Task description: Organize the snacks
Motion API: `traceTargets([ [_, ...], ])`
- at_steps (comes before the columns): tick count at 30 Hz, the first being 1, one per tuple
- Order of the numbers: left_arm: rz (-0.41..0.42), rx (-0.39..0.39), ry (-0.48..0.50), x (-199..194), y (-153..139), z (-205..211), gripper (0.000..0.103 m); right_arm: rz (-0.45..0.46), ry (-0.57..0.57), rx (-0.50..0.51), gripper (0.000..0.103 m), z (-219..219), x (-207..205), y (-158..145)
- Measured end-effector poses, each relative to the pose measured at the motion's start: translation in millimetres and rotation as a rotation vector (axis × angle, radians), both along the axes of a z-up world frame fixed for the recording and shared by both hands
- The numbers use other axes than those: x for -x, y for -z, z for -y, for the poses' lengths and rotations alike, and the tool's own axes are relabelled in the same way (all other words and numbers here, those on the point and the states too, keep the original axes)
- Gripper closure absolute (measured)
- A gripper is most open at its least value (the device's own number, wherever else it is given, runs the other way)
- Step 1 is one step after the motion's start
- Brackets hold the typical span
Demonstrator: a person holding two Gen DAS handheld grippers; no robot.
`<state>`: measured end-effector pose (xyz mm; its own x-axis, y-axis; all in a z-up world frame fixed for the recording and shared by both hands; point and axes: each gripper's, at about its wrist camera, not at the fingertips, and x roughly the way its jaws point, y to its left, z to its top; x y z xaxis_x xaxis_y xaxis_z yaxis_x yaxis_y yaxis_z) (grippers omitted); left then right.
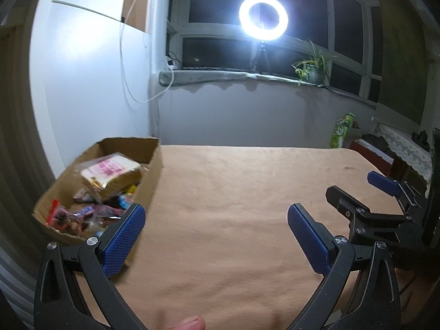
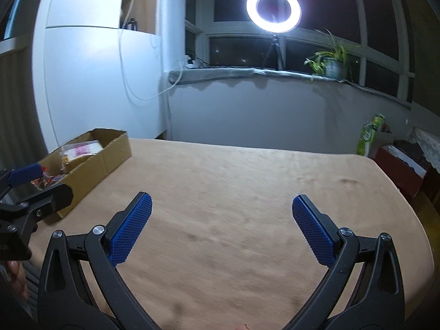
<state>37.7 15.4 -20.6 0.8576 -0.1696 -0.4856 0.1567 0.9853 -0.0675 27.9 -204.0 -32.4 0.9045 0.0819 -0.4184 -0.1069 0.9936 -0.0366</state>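
A cardboard box (image 1: 154,162) sits at the table's far left corner and holds a bagged loaf of bread (image 1: 112,174) on top of several small snack packets (image 1: 88,214). My left gripper (image 1: 216,221) is open and empty above the tan table, just right of the box. My right gripper (image 2: 221,210) is open and empty over the middle of the table. The box also shows in the right wrist view (image 2: 110,154), at the left with the bread (image 2: 82,150) inside. Each gripper shows at the edge of the other's view.
A tan cloth covers the table (image 1: 247,192). A ring light (image 1: 263,18) and a potted plant (image 1: 313,68) stand on the windowsill behind. A green package (image 1: 341,132) and a red box (image 2: 398,165) lie beyond the table's right end. A white cabinet stands at the left.
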Motion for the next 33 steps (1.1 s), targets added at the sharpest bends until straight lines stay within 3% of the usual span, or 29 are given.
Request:
traceTargets([
  [4,-0.022,0.021,0.005,0,4,5,0.0,-0.003,0.01,-0.012,0.0,7,2,0],
  [17,-0.014,-0.072,-0.075,9,8,9,0.0,-0.009,-0.011,-0.004,0.0,1,7,2],
  [33,-0.024,-0.074,-0.077,10,10,10,0.0,-0.01,-0.015,-0.002,0.0,0,8,2],
])
